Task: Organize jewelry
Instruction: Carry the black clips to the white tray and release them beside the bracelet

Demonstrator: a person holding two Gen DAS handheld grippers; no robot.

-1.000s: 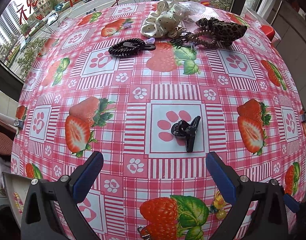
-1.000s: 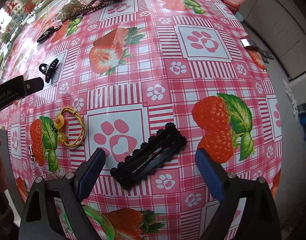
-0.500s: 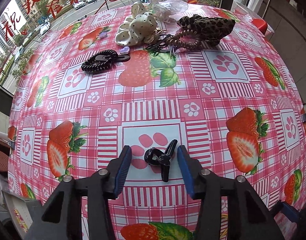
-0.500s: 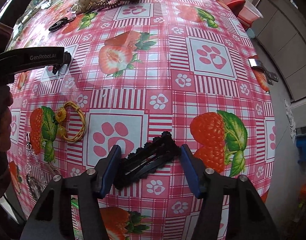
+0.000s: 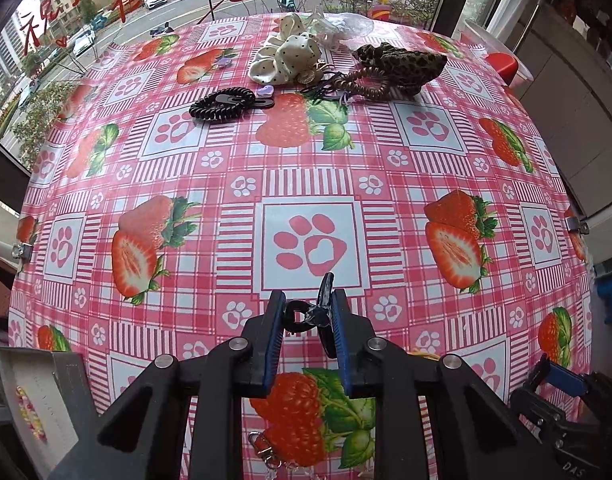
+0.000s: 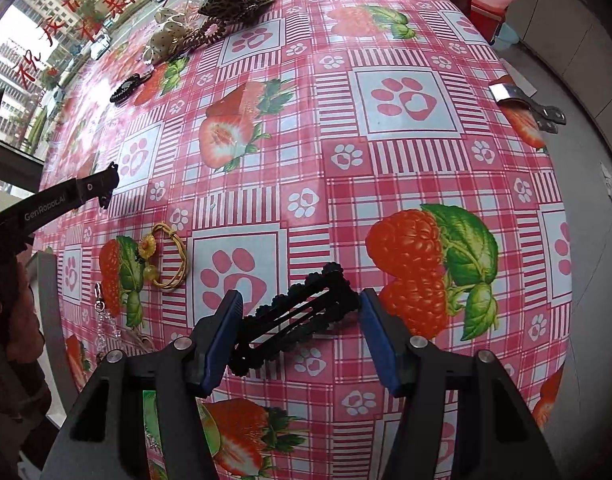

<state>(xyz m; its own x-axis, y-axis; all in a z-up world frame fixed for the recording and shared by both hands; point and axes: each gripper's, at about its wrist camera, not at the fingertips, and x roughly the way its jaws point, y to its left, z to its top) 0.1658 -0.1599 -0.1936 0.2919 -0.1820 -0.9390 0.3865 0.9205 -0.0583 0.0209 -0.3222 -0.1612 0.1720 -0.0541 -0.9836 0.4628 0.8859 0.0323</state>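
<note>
On the pink strawberry tablecloth (image 5: 306,176), my left gripper (image 5: 307,300) is closing on a small black claw clip (image 5: 306,316). Both blue pads press its sides, and one prong sticks up past the right pad. In the right wrist view my right gripper (image 6: 301,300) is closing on a black scalloped hair clip (image 6: 302,312). That clip lies slanted, its two ends touching the pads. The left gripper (image 6: 102,184) also shows at the left edge there, with the claw clip's tips poking out.
Far across the table lie a black coil tie (image 5: 222,106), a cream dotted scrunchie (image 5: 286,58), a brown coil tie (image 5: 361,84) and a leopard scrunchie (image 5: 401,64). A yellow hair tie (image 6: 166,256) and a small chain (image 6: 104,320) lie left of the right gripper. A grey box (image 5: 34,400) sits at the near left.
Both grippers went from wide open to closed around their clips. The claw clip has left its paw-print square and now sits between the left pads.
</note>
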